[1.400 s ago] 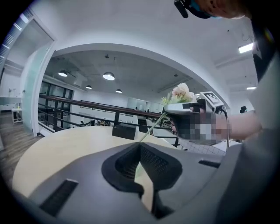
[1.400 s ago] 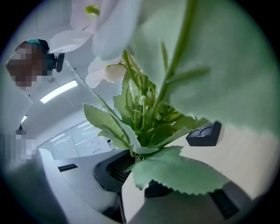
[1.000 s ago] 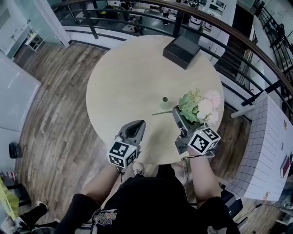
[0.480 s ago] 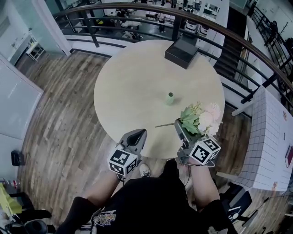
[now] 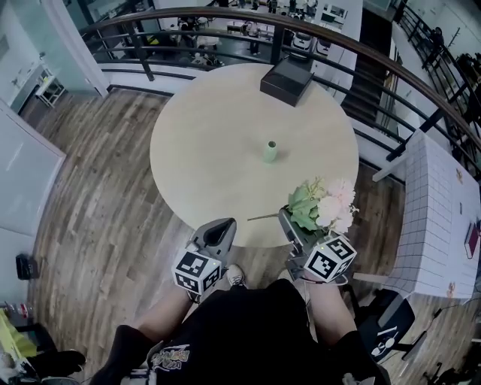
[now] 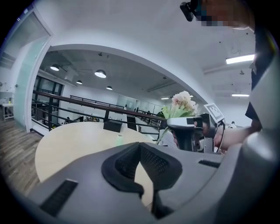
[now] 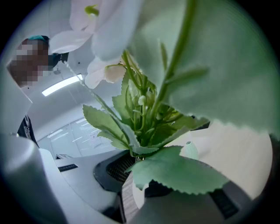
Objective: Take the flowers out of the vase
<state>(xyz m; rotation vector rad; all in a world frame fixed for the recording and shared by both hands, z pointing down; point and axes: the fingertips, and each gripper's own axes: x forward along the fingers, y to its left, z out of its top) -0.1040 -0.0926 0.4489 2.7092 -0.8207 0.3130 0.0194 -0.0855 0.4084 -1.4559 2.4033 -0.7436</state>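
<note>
Looking steeply down, the head view showed the person's dark clothing point(image 5: 240, 334) at the bottom edge. Just in front of it, the left claw point(image 5: 220, 228) was held over the wooden floor point(image 5: 98, 195), a little short of the near rim of the round desk point(image 5: 210, 135). In its own view the two jaws were clenched together, pad against pad, with nothing between them.

The right claw point(image 5: 286, 219) was beside it, at the near right rim of the desk, and it was grasping the flowers point(image 5: 322, 208). The bunch lay almost level. The pink and cream heads and green leaves pointed to the right, past the desk's edge, and the thin stem end stuck out to the left of the jaws. In the right gripper view the serrated leaves filled most of the picture. The stems went down between the two dark pads, which seemed to press on them, though the leaves covered the exact contact.

Farther on, the small pale green vase point(image 5: 270, 152) stood upright near the middle of the desk, well apart from the flowers and from both claws. A black box point(image 5: 286, 80) rested at the far rim of the desk. Behind it a dark railing point(image 5: 225, 13) curved around.
</note>
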